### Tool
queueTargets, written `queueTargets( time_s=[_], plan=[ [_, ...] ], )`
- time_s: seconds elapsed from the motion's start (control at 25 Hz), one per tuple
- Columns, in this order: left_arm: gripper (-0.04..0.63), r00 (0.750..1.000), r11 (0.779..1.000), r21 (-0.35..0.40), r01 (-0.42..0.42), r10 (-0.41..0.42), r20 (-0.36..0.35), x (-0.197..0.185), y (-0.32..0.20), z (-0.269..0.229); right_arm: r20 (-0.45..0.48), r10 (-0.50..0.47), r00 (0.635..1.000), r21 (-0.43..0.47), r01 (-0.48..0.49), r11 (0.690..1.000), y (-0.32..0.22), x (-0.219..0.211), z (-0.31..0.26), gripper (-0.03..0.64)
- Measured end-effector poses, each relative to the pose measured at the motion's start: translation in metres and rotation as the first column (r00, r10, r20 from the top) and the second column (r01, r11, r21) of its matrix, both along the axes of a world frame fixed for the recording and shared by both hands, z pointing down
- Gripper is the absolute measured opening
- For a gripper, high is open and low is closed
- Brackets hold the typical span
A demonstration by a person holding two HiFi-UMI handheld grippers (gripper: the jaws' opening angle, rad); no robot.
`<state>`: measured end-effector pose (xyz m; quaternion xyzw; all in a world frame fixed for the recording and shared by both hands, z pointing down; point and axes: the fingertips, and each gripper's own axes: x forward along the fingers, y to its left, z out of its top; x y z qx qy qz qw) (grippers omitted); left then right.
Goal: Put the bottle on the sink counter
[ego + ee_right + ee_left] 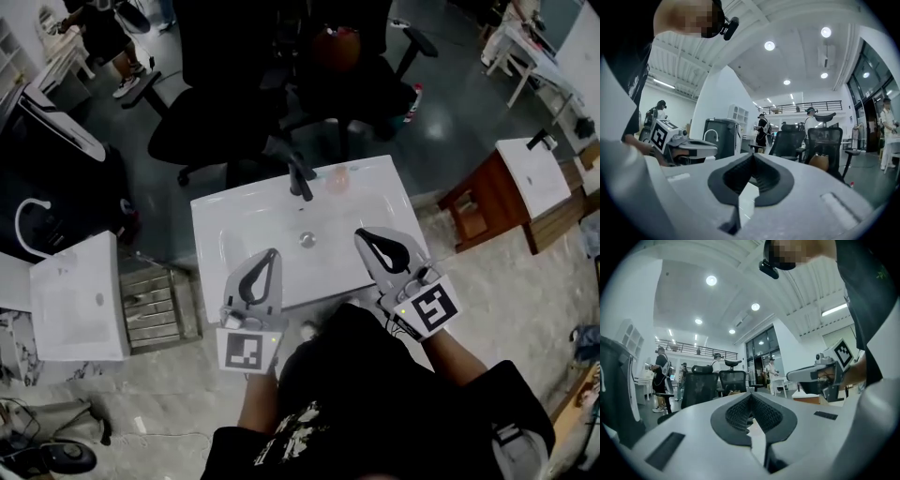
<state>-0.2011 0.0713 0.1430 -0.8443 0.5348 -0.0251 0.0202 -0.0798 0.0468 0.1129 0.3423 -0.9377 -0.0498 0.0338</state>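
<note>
Squarely ahead sits a glossy white rectangular sink (214, 230).

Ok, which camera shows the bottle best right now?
Head view: the bottle sits on the sink counter beside the faucet. Right gripper view catches its tan top; left gripper view doesn't show it clearly.

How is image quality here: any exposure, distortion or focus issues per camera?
Head view: dim overall, the white sink stands out bright. Left gripper view: strong fisheye, black corners, ceiling lights flare, the left gripper close up is soft. Right gripper view: same fisheye and black corners; the right gripper soft, background sharper.
</note>
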Motion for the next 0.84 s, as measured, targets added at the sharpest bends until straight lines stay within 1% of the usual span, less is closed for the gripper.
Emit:
queueTargets(
  time_s=[0.08,0.16,0.24,0.4,0.48,0.64,0.84],
  plan=[
    [0.011,0.999,0.999,0.010,-0.036,0.036,-0.003,0.017,-0.002,-0.002,-0.019,0.040,0.999,-0.010,-0.040,0.999,-0.002,0.015,0.004,-0.006],
    [0.012,0.999,0.999,0.010,-0.049,0.050,-0.017,0.030,-0.004,-0.004,-0.015,0.056,0.998,-0.029,-0.056,0.998,-0.004,0.024,0.010,-0.006],
    [0.011,0.998,0.998,0.012,-0.065,0.065,-0.023,0.043,-0.005,-0.005,-0.017,0.050,0.999,-0.036,-0.050,0.998,-0.002,0.028,0.015,-0.006],
    [0.011,0.996,0.996,0.008,-0.087,0.087,-0.014,0.070,-0.012,-0.006,-0.005,0.031,1.000,-0.031,-0.031,0.999,-0.007,0.039,0.019,-0.006],
    [0.011,0.997,0.997,0.011,-0.075,0.075,-0.016,0.080,-0.017,-0.008,-0.005,-0.014,1.000,-0.030,0.014,0.999,-0.010,0.042,0.022,-0.006],
    [0.011,0.999,1.000,0.004,-0.028,0.028,-0.034,0.098,-0.028,-0.016,-0.052,-0.121,0.991,-0.013,0.121,0.993,-0.019,0.050,0.023,-0.006],
    [0.011,0.998,1.000,-0.021,0.013,-0.015,-0.061,0.122,-0.039,-0.029,-0.036,-0.153,0.988,-0.034,0.151,0.988,-0.040,0.079,0.011,-0.006]
  ],
)
